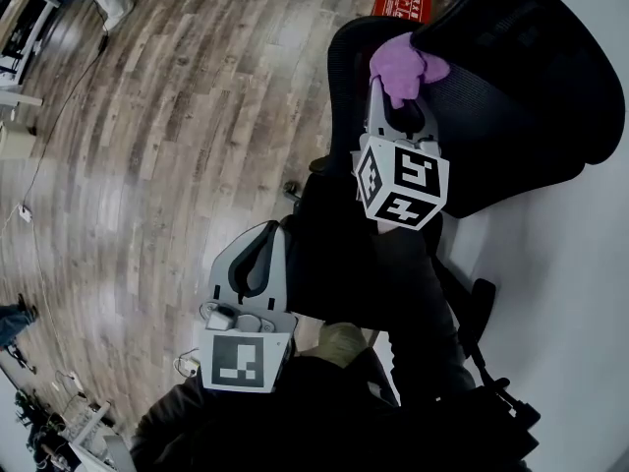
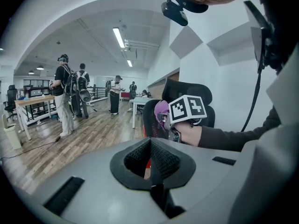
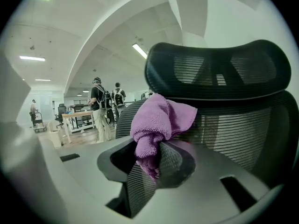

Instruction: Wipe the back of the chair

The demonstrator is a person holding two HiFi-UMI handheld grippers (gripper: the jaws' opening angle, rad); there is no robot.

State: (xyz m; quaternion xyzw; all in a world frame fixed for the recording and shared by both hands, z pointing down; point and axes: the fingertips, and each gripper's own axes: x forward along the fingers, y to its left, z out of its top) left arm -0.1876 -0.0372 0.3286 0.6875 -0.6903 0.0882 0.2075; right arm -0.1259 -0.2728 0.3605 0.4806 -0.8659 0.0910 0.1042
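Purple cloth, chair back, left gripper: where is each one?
purple cloth (image 3: 156, 120), right gripper view, on its bunched middle.
chair back (image 3: 243, 134), right gripper view, on the mesh right of the cloth.
left gripper (image 2: 150, 146), left gripper view, where its closed fingers meet.

chair (image 1: 531, 87) cut off at top edge, red sign (image 1: 401, 2) print too small to read
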